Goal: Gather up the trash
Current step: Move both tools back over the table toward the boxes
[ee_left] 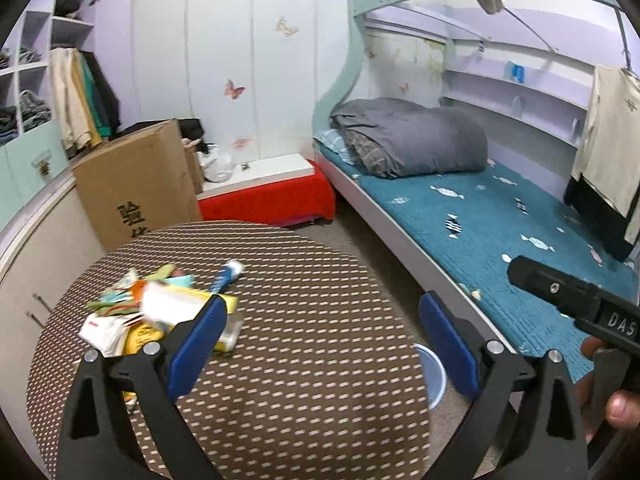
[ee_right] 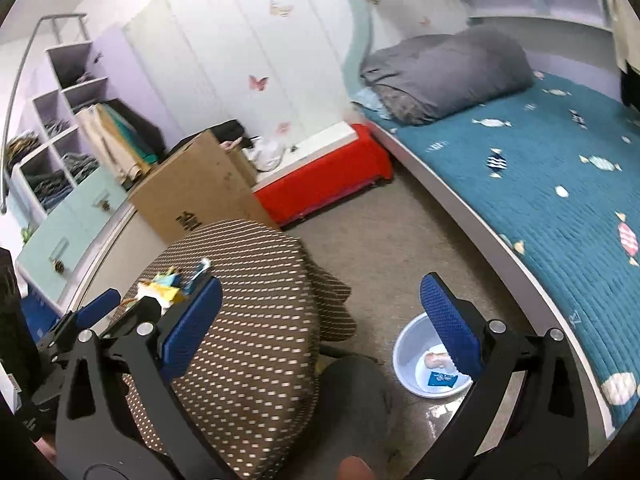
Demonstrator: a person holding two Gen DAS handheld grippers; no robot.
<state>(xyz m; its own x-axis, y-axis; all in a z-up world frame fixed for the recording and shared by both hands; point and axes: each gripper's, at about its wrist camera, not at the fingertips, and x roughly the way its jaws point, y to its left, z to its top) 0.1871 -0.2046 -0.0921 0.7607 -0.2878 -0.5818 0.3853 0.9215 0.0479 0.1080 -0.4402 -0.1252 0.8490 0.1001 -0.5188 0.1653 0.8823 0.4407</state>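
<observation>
A heap of trash wrappers (ee_left: 152, 312) lies on the left part of a round table with a brown dotted cloth (ee_left: 304, 320); a blue and white tube (ee_left: 228, 274) lies at its far edge. My left gripper (ee_left: 324, 328) is open and empty above the table, just right of the heap. My right gripper (ee_right: 322, 320) is open and empty, held over the table's right edge and the floor. A pale blue basin (ee_right: 404, 352) on the floor holds a blue wrapper (ee_right: 440, 379) and a pale scrap. The heap also shows in the right wrist view (ee_right: 164, 286).
A cardboard box (ee_left: 136, 184) stands behind the table. A red-covered low bench (ee_left: 276, 196) sits by the wall. A bed with a teal quilt (ee_left: 500, 216) and grey duvet (ee_left: 412, 136) runs along the right. Shelves with clothes (ee_left: 32, 92) stand at left.
</observation>
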